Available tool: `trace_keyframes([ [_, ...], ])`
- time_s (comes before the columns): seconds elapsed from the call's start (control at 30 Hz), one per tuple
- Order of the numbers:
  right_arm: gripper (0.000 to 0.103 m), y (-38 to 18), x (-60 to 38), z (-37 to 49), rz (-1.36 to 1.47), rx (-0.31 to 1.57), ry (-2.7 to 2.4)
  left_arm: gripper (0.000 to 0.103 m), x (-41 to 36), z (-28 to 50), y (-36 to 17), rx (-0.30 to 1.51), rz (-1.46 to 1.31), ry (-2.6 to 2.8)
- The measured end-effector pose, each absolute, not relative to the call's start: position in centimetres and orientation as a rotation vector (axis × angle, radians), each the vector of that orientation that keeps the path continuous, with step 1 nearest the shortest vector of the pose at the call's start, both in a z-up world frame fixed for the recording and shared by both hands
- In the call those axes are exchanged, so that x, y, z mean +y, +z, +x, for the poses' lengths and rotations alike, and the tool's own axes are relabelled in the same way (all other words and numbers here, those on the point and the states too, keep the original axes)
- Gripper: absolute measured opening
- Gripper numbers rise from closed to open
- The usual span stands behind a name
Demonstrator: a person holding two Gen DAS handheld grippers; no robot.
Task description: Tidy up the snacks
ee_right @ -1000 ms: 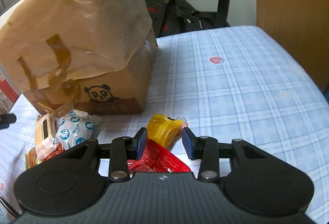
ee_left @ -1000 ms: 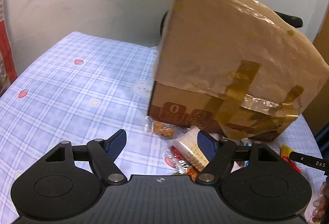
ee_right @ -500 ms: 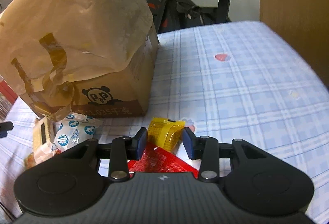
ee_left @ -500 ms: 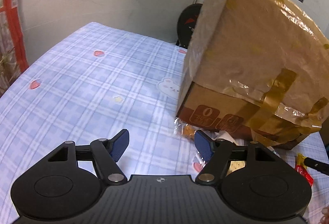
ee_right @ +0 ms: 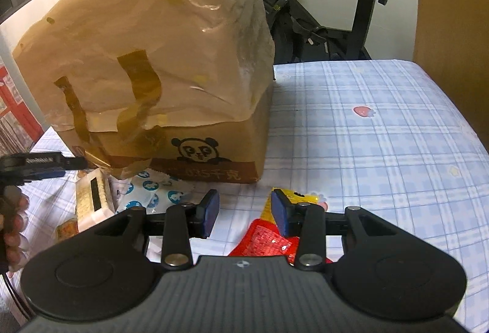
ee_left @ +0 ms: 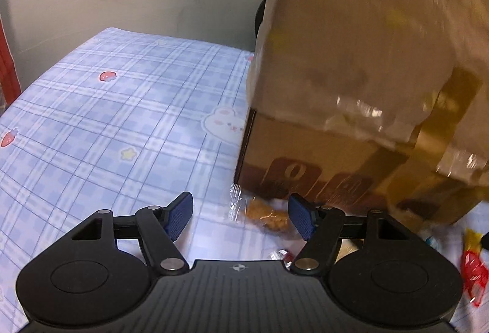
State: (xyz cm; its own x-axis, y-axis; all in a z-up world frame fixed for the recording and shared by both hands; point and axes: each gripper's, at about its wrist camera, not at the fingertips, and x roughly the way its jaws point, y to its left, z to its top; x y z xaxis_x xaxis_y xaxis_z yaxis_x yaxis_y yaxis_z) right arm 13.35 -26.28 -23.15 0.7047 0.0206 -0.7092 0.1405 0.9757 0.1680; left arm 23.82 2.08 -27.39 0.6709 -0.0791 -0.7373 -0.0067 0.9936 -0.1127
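A big taped cardboard box (ee_left: pixel 366 88) (ee_right: pixel 159 73) stands on the blue checked tablecloth (ee_left: pixel 107 125). My left gripper (ee_left: pixel 240 215) is open and empty just before the box's near corner, with a clear packet of brown snacks (ee_left: pixel 266 212) between its fingertips. My right gripper (ee_right: pixel 244 207) is open and empty; a yellow packet (ee_right: pixel 301 198) and a red packet (ee_right: pixel 266 241) lie right under its right finger. A white packet with blue dots (ee_right: pixel 146 194) and a pale cracker pack (ee_right: pixel 91 195) lie at the box's foot.
Another red wrapper (ee_left: pixel 472 268) lies at the right edge of the left wrist view. The left gripper (ee_right: pixel 33 165) shows at the far left of the right wrist view. An exercise bike (ee_right: pixel 321 12) stands behind the table, a wooden panel (ee_right: pixel 452 12) at the right.
My left gripper moved closer to the box's corner, over the brown snack packet. My right gripper shifted left and back; the yellow packet now sits by its right finger instead of between both.
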Motion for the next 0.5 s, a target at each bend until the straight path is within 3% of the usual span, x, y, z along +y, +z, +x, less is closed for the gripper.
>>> trace_keyframes([
  [0.5, 0.042, -23.1, -24.8, 14.1, 0.204, 0.795, -0.014, 0.07, 9.0, 20.2, -26.7, 0.85, -0.2, -0.022],
])
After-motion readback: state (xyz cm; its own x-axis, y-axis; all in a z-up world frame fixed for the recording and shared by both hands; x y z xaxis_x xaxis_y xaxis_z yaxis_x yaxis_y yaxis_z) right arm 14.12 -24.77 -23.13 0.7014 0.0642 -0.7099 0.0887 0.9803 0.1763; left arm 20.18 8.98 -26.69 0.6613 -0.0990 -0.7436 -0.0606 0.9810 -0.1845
